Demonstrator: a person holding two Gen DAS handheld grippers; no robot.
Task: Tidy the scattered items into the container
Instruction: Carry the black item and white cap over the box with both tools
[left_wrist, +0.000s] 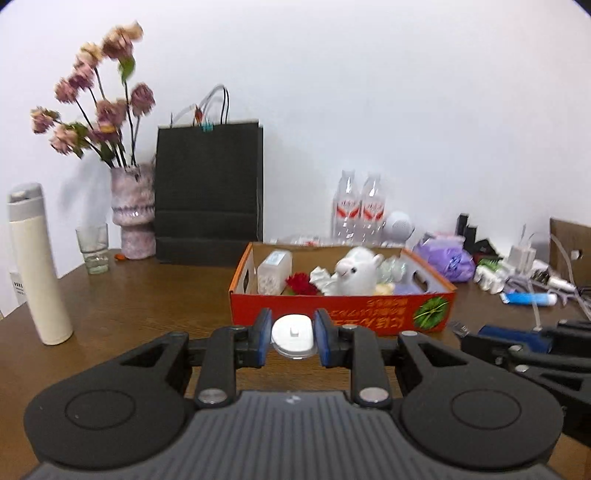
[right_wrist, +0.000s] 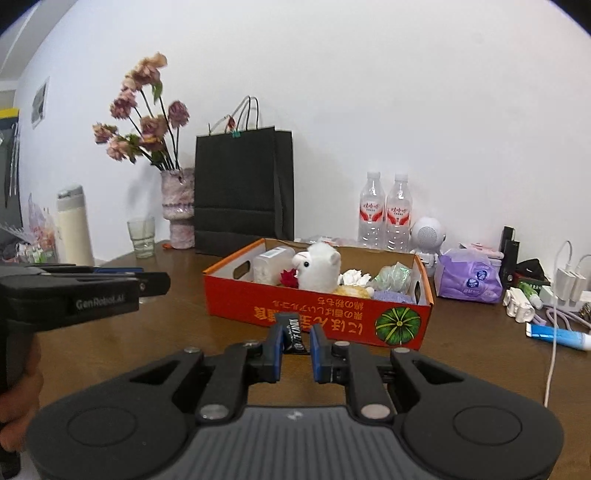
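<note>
Left wrist view: red cardboard box (left_wrist: 341, 308) on brown tabletop (left_wrist: 147, 295) just ahead, holding white plush toy (left_wrist: 354, 271), black paper bag (left_wrist: 208, 192) and vase (left_wrist: 135, 210) behind; left gripper (left_wrist: 292, 338) fingers clamped on white round case (left_wrist: 293, 334), right gripper (right_wrist: 295, 341) fingers gripping black sachet (right_wrist: 293, 332), both aimed slightly downward toward box.

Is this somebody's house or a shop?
Probably a home or small office, not a shop: a wooden table against a plain wall holds a vase of flowers, a drinking glass and chargers with loose cables.
</note>
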